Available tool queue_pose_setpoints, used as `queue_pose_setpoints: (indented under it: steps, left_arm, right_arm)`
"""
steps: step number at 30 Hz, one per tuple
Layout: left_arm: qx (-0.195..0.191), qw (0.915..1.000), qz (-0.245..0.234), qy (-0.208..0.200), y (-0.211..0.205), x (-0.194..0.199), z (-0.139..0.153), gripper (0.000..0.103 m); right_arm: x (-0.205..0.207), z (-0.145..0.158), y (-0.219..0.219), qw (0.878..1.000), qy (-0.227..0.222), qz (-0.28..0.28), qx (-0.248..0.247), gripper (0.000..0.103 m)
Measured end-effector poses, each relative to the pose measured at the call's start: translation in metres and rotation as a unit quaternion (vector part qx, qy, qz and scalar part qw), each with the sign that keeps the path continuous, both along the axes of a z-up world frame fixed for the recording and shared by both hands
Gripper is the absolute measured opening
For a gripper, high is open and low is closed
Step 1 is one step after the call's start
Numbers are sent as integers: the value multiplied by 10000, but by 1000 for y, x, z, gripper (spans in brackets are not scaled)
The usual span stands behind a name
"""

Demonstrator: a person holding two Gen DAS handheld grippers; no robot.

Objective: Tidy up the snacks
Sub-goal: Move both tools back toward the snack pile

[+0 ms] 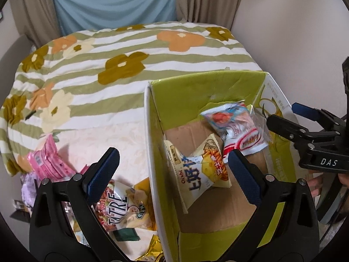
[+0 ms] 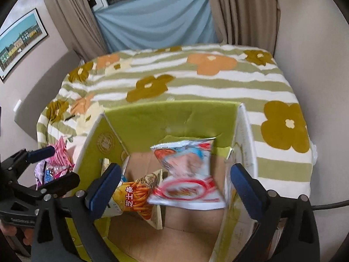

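Your right tongs (image 2: 174, 187) stand wide open over the green box (image 2: 139, 120), nothing pressed between their pads. The white-and-red snack bag (image 2: 187, 174) lies loose and blurred inside the box, beside the yellow fries bag (image 2: 139, 198). Your left tongs (image 1: 172, 174) are open and empty too, straddling the box's left wall. More snacks, including a pink packet (image 1: 48, 161), lie left of the box on the bed (image 1: 130, 54).

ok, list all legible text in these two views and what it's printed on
"TATRE": snack bag lying outside the box, left of it.
"Oishi", plus large Chinese characters I can't read reliably: yellow fries bag in the box.
"DAS": body of the right gripper.
Print on the green box flap and on the white-and-red bag: too small or blurred.
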State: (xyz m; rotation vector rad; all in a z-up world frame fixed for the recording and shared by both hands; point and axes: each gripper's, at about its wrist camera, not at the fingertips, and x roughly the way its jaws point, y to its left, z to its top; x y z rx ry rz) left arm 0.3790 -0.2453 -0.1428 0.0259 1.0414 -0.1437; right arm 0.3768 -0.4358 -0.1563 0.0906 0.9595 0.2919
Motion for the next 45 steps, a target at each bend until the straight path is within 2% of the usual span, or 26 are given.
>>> queue_pose_setpoints:
  steps: [4,8,13,18,22,26,31,36,40,45]
  left_arm:
    - [-53,10000,65,16,3,-5,-2,99]
    - [-38,9999,124,-27,4,-12,4,99]
    - [-20,9997,153,-205,13,-29,24,99]
    - [-46,9988,235,-436,35,-60,50,99]
    - [-73,9977,285,-610,60,-90,68,99]
    - [-93,9965,339,-763,98,-123,83,99]
    - [-104,9945,531,-896,158,-164,96,99]
    - [-123,9936,736,-852,225,-207,101,99]
    - [-130,9924,913,-811,278,-235,95,99]
    - [-127,9929,976,-671,320,-259,75,99]
  right_arm:
    - [-7,2,0,9997,-33,42,-224,100]
    - [-14,10,-1,9996,-124,162,-177,100]
    - [-36,37,0,9976,-582,291,-221,100]
    - [-65,67,9,9942,-941,508,114,100]
    - [-95,89,29,9920,-1149,524,-86,100]
    - [-127,103,51,9904,-1302,461,-80,100]
    - [-162,108,95,9920,-1226,300,-52,100]
    - [-193,102,144,9941,-1042,146,279,100]
    - [-214,90,184,9952,-874,137,411,100]
    - [-234,73,228,9964,-730,98,431,100]
